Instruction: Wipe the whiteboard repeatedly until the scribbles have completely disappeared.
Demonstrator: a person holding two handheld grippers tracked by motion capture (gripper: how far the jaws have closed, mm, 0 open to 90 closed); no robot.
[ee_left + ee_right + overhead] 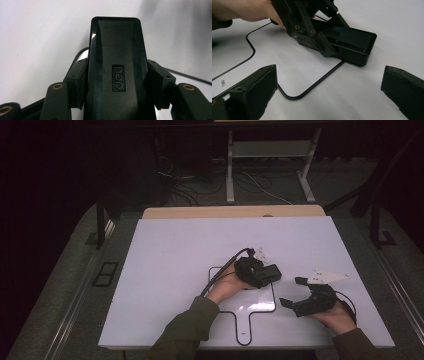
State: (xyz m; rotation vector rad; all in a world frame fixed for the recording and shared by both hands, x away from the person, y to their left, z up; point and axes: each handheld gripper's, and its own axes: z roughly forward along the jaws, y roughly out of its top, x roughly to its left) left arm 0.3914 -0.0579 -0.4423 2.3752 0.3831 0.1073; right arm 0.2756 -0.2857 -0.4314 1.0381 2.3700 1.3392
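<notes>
"deli" on black stapler (117,75), "deli" on white board (223,82)

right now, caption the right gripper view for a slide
Left gripper clamps black deli stapler; open right gripper waits.

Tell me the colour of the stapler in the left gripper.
Black all over, the stapler bears an embossed "deli" mark; the left gripper view shows it best.

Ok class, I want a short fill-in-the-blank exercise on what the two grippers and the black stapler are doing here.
1. The left gripper is shut on the black ____.
2. The stapler bears the brand word ____.
3. The right gripper has its jaws ____, holding nothing.
4. The stapler rests on a white board marked with a ____ outline.

Missing words: stapler; deli; open; black
</notes>
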